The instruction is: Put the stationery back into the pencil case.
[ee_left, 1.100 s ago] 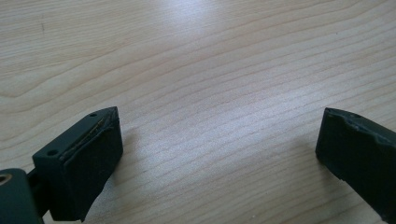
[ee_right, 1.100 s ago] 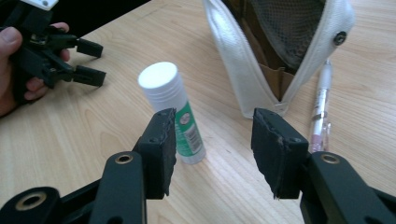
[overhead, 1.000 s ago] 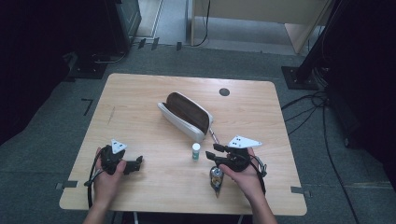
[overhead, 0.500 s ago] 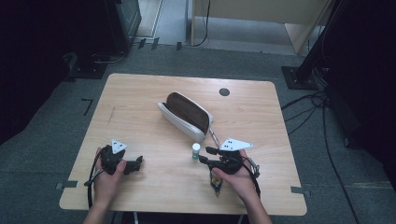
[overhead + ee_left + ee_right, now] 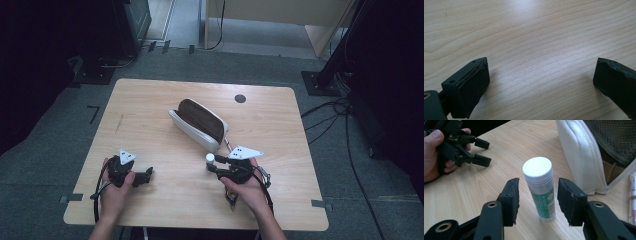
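Note:
A glue stick (image 5: 539, 192) with a white cap and green label stands upright on the wooden table (image 5: 160, 105), just in front of the white pouch. My right gripper (image 5: 538, 189) is open, one jaw on each side of the stick, with small gaps showing. From above, the glue stick (image 5: 210, 159) sits at the tip of the right gripper (image 5: 214, 168). The white zip pouch (image 5: 199, 123) lies open in the table's middle, its dark lining showing. My left gripper (image 5: 145, 176) rests near the front left, and its jaws (image 5: 541, 72) stand wide open over bare wood.
A pen (image 5: 632, 195) lies beside the pouch (image 5: 581, 157), on the right. A small dark object (image 5: 231, 198) lies under the right hand near the front edge. A round black cable hole (image 5: 240, 98) marks the table's far side. The left hand and its gripper (image 5: 464, 147) show beyond the stick.
My right gripper has moved left and forward until its jaws straddle the glue stick. The left gripper has stayed put.

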